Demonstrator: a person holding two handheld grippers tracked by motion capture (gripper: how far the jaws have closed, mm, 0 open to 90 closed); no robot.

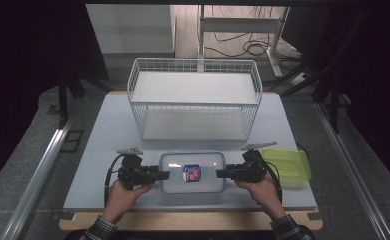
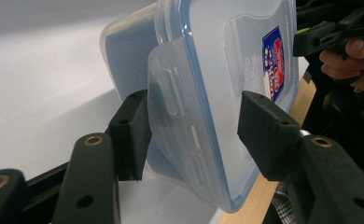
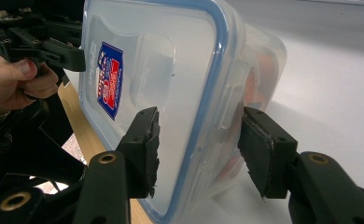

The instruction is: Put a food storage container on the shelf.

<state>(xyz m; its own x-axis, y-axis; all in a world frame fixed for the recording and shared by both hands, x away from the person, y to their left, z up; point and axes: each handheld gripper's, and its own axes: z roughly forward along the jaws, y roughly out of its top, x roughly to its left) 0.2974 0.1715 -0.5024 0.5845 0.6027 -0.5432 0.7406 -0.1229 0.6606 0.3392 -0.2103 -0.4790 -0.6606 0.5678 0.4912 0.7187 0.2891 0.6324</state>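
clear lidded container lying on surface before wire basket; left claw and right claw each clamping one container end.

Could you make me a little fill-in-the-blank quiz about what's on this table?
1. Both grippers, left gripper and right gripper, grip the short ends of the clear ____ container.
2. Behind it stands a white wire ____.
3. The second container, beside the right gripper, has a ____ lid.
4. The sticker on the clear lid is red and ____.

Missing words: plastic; basket; green; blue
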